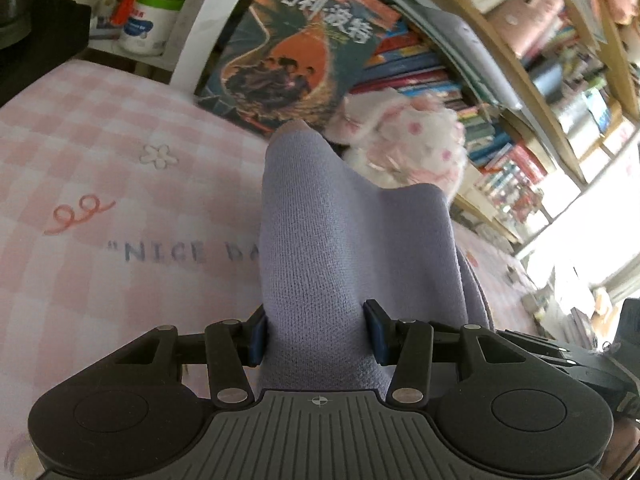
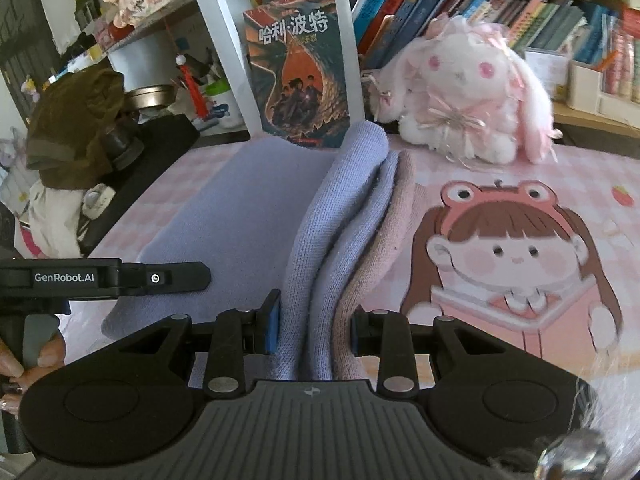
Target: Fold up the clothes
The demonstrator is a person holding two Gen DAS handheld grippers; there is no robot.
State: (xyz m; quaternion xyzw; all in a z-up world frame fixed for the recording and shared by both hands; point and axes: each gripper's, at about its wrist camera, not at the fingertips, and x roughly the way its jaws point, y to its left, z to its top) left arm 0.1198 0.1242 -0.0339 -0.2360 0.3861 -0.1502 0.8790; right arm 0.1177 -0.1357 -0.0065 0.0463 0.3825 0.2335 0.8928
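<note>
Right wrist — both grippers (image 2: 314, 326) clamp lavender knit (image 2: 316, 220).

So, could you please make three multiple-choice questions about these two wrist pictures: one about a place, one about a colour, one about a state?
1. Where does the plush rabbit sit?
A. At the far edge of the checked sheet, before the bookshelf
B. On the lavender knit garment
C. Under the black stand

2. What colour is the garment that the right gripper holds?
A. Green
B. Lavender, with a pinkish layer beside it
C. White

3. In what state is the left gripper?
A. Open and empty
B. Out of view
C. Shut on the lavender cloth

Answers:
1. A, the right wrist view shows it on the sheet in front of the books.
2. B, lavender and pinkish folds run between the pads.
3. C, cloth fills the gap between both blue pads.
</note>
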